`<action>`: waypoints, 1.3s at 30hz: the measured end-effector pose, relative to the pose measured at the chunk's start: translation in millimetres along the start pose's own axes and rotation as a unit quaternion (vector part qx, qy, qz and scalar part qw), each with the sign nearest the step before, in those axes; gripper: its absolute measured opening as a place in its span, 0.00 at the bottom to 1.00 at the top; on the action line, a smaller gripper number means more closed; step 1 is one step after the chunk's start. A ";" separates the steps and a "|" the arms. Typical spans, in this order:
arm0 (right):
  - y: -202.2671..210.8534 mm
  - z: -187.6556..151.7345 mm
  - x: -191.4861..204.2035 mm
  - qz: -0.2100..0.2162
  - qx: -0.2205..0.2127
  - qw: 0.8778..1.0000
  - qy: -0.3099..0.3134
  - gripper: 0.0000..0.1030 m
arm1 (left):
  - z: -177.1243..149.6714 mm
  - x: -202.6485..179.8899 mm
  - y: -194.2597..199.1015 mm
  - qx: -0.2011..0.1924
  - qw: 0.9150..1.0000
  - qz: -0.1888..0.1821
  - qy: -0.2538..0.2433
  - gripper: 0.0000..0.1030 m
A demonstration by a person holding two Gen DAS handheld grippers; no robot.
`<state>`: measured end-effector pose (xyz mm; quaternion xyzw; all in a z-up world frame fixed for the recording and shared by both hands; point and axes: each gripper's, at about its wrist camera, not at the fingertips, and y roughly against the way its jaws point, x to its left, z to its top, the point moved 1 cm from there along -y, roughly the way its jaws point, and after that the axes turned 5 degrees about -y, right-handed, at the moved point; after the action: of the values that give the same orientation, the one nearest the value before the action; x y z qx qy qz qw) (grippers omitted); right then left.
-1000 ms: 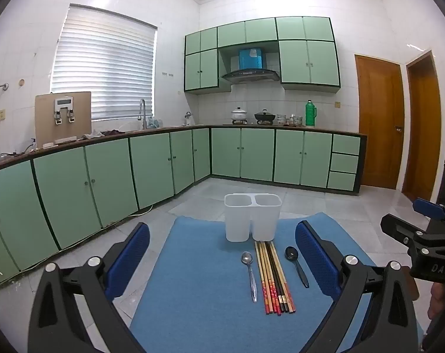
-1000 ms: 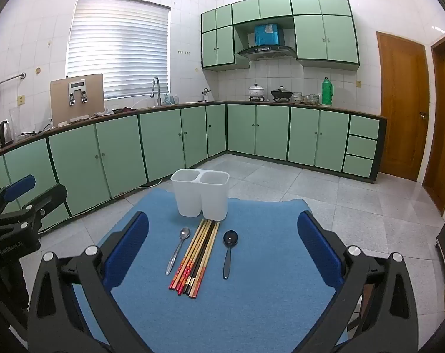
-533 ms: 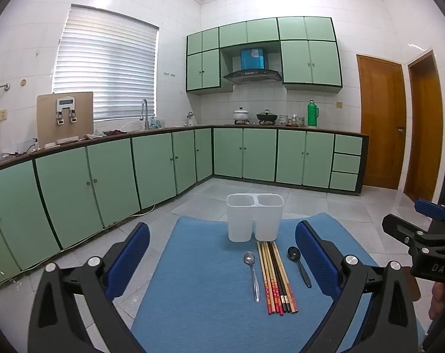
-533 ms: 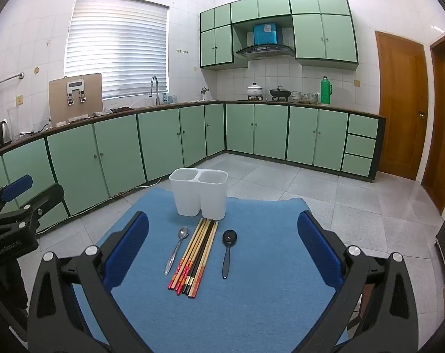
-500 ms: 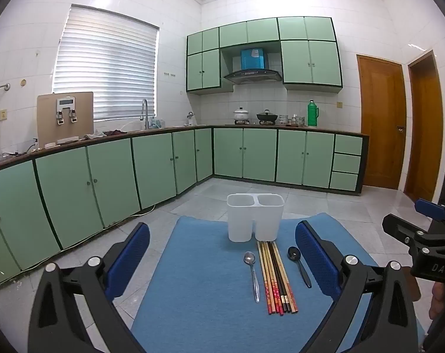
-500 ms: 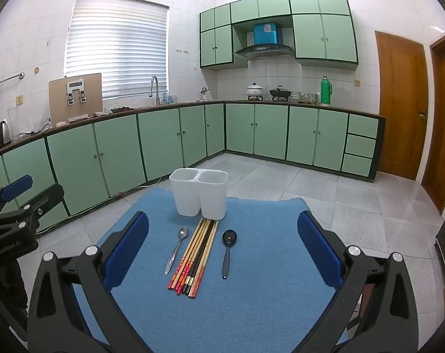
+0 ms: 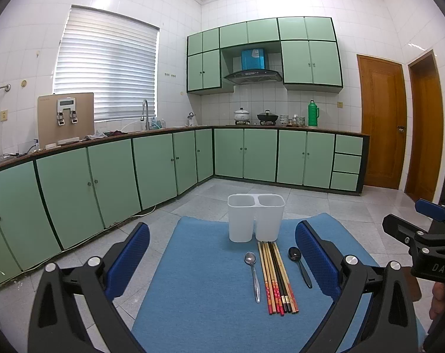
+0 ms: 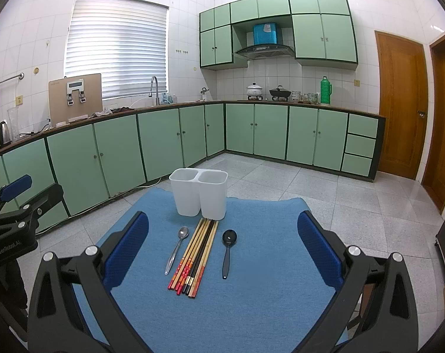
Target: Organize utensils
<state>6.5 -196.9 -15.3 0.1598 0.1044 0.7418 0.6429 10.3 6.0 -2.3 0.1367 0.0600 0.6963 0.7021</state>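
chopsticks (image 8: 194, 257) loose on mat | left tool (image 8: 15, 203): "GenRoboLAI" | right tool (image 7: 428, 223): "DAS"

Two handheld grippers share one build: black angular plastic frames, silver round screws at the joints and blue textured pads lining the fingers. The left gripper (image 7: 222, 257), seen from the right wrist camera, carries white "GenRoboLAI" lettering; the right gripper (image 8: 222, 253), seen from the left, shows "DAS" in pale letters.

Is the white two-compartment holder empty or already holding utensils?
Nothing sticks up above the holder; its floor is hidden. Both spoons and the chopsticks lie on the blue mat.
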 end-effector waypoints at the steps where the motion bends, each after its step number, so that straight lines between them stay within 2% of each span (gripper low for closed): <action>1: 0.2 0.2 0.1 0.000 0.001 1.000 0.000 0.95 | -0.1 0.5 -0.1 0.000 1.000 0.000 0.000 0.94; 39: 0.6 -1.7 -2.4 0.000 0.001 1.000 -0.001 0.95 | 1.6 2.2 3.7 -0.003 1.000 0.004 0.000 0.94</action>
<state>5.6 -199.3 -16.9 0.1610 0.1048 0.7415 0.6428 7.2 8.0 0.5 0.1351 0.0576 0.6991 0.6998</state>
